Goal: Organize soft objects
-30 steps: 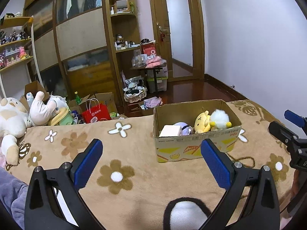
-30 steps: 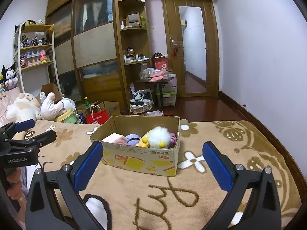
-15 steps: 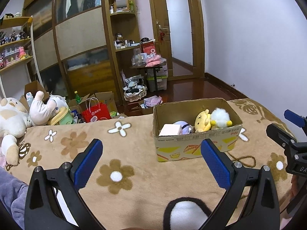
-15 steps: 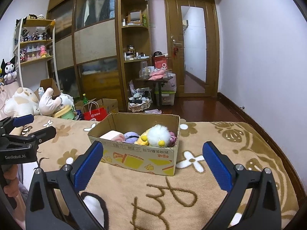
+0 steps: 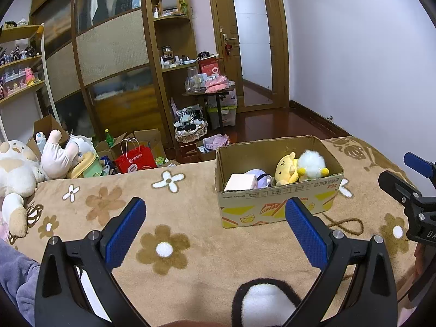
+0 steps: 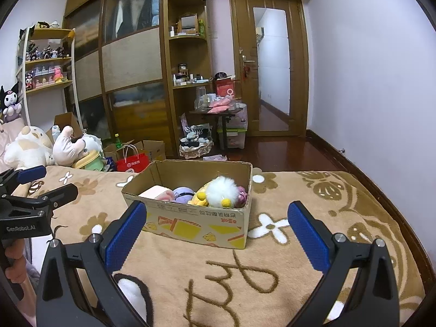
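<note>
The cardboard box (image 5: 278, 204) of plush toys, a yellow plush (image 5: 284, 167) and a white fluffy one (image 5: 310, 163) among them, sits on the flowered blanket (image 5: 177, 212), beyond both grippers. The left gripper (image 5: 215, 231) and right gripper (image 6: 215, 234) hover short of it, fingers spread wide, grasping nothing.

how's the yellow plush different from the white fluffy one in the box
The yellow plush is smooth and yellow all over; the white fluffy toy is shaggy, round and white with small yellow bits. In the left wrist view the yellow one sits nearer the box's middle, the white one towards its right end. Both lie touching inside the open cardboard box, gripped by neither gripper.
</note>
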